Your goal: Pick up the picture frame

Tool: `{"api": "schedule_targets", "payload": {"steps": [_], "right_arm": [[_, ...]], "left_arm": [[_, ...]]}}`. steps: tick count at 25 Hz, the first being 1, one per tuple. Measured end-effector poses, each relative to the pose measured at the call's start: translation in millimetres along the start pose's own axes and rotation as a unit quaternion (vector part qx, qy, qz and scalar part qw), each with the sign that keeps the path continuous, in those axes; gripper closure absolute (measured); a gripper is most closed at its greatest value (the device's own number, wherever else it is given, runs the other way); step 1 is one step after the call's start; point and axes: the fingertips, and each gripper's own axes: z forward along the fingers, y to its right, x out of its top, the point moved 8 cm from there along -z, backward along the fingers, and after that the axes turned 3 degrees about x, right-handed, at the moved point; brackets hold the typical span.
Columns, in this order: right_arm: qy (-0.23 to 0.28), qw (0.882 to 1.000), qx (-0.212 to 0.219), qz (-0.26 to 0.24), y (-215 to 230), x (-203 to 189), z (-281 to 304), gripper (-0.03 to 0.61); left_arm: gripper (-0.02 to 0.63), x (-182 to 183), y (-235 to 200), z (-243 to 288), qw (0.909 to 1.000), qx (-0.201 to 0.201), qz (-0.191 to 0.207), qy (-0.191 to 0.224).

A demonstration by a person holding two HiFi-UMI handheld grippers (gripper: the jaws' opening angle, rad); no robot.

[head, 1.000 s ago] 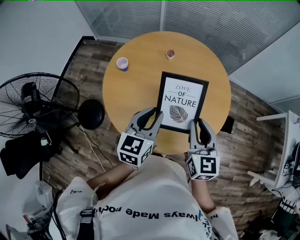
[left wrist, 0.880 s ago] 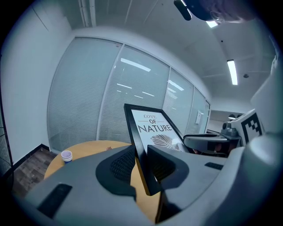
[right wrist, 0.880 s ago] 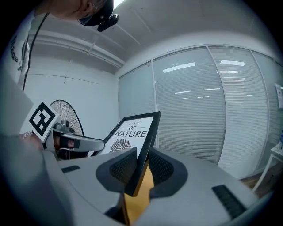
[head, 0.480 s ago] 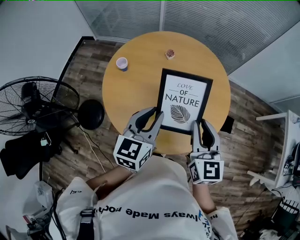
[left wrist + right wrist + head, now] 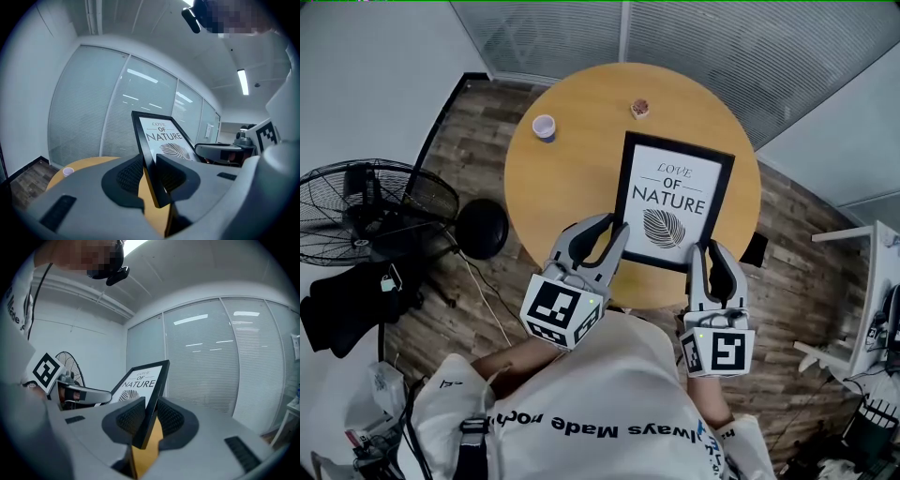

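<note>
The black picture frame (image 5: 675,200), with "LOVE OF NATURE" and a leaf print, is held off the round wooden table (image 5: 572,178), tilted with its far edge up. My left gripper (image 5: 614,234) is shut on the frame's near left corner. My right gripper (image 5: 701,251) is shut on its near right corner. In the left gripper view the frame's edge (image 5: 161,136) stands clamped between the pads of the left gripper (image 5: 147,171). The right gripper view shows the frame (image 5: 143,380) pinched the same way by the right gripper (image 5: 149,416).
A small pale cup (image 5: 545,126) sits at the table's far left, and a small brown object (image 5: 640,108) at its far edge. A floor fan (image 5: 366,211) stands left of the table. Glass walls with blinds lie beyond.
Both grippers have risen with the frame held between them. The frame has come up off the table toward the head camera and looks larger.
</note>
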Motion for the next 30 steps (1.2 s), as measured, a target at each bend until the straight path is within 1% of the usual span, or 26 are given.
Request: {"api": "schedule_targets", "payload": {"steps": [12,30], "right_arm": [[0.016,1.0,0.002,-0.005,-3.9,10.9,-6.2,0.482],[0.019,1.0,0.004,-0.005,-3.4,10.9,-6.4,0.482]], "left_arm": [[0.512,10.8,2.7,-8.2,0.9998,-0.001,0.004,0.019],[0.512,9.5,2.2,-7.3,0.9999,-0.005,0.002,0.016]]}}
